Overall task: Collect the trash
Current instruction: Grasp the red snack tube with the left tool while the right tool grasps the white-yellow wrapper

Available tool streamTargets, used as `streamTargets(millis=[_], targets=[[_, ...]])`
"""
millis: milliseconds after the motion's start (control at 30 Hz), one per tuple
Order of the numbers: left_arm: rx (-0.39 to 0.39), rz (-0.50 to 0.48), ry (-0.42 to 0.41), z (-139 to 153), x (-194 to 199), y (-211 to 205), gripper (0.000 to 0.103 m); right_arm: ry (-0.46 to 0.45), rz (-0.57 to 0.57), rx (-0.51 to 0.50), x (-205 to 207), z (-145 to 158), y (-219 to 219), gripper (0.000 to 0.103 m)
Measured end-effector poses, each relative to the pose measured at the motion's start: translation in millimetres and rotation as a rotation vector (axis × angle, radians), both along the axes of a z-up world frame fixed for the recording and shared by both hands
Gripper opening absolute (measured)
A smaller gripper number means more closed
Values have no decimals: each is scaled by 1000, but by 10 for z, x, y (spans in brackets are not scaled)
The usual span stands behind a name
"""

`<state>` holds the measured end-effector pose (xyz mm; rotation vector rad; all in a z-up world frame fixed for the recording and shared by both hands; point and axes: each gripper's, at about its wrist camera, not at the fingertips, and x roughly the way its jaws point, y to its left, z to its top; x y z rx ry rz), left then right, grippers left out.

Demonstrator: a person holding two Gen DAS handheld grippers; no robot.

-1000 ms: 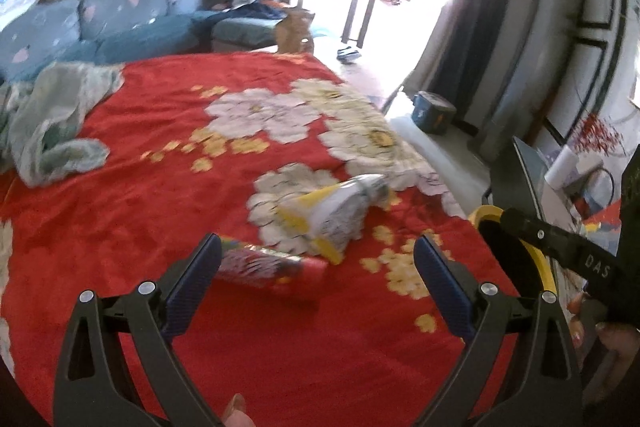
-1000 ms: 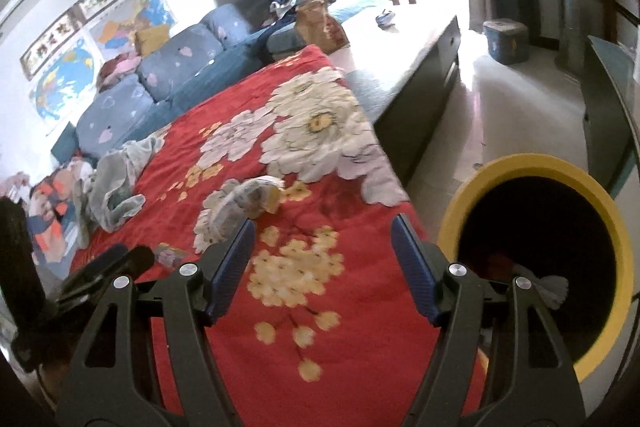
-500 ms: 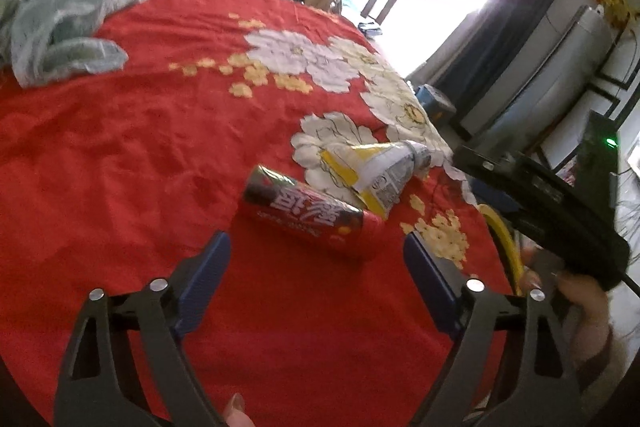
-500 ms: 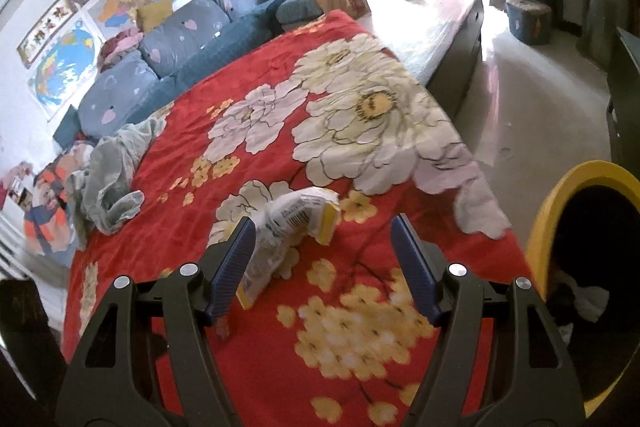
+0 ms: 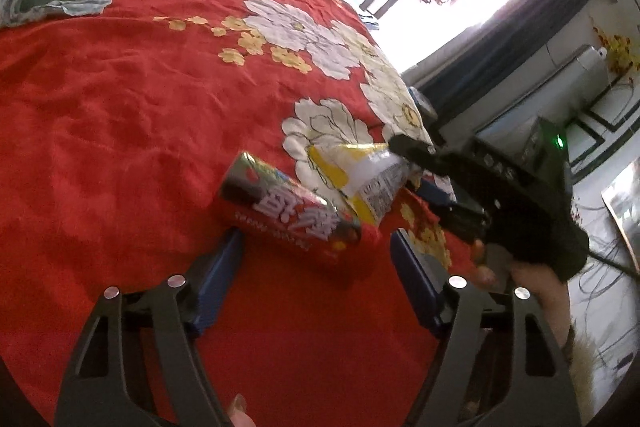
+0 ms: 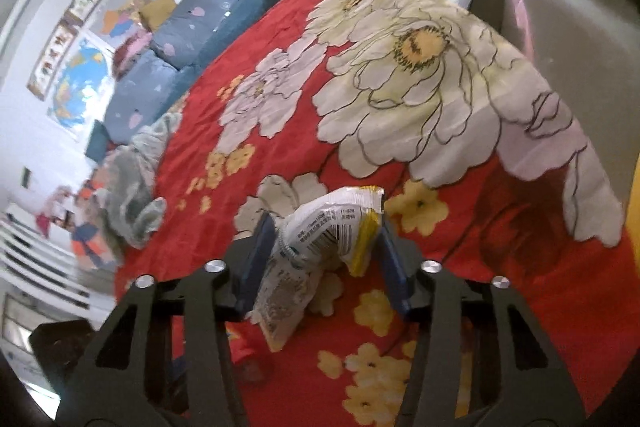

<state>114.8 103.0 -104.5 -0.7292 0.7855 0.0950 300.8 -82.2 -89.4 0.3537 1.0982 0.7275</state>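
Right gripper (image 6: 322, 259) is closing its jaws around the crumpled white-and-yellow snack wrapper (image 6: 320, 231), which lies between the pads on the red floral bedspread (image 6: 520, 287); the pads look to be just meeting the foil, though I cannot tell whether they press yet. Left gripper (image 5: 316, 279) is also closing, unclenched and holding nothing, with the red snack tube (image 5: 292, 215) lying on the bed just ahead of its tips, touching the wrapper. Both pieces look light; the wrapper is thin, crinkly and likely slippery, so best pinched across its bunched middle, the tube across its narrow width. A yellow bin rim (image 6: 634, 195) shows at the bed's edge; its contents are out of view
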Motion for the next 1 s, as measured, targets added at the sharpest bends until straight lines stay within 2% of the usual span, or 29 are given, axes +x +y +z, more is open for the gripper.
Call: streamTargets(millis=[67,200,367,533,733,1000], targets=[[-16,11,-5,-16,31,38,69,7,-2,28,-31,12,-37,33],[-40,37,-6,-35,90,111,62,-43,-21,30,-132,132,-161,29],[-60,57,3,-49,165,179,56,-163,-49,-8,-291,350,-363,28],[-60,65,20,-63,246,219,44,-263,-65,-61,-455,496,-552,28],[4,16,23,15,355,70,33,-318,-111,-84,-581,572,-782,28],[125,-98,-38,285,438,-376,31,-341,-173,-85,-659,648,-1111,28]])
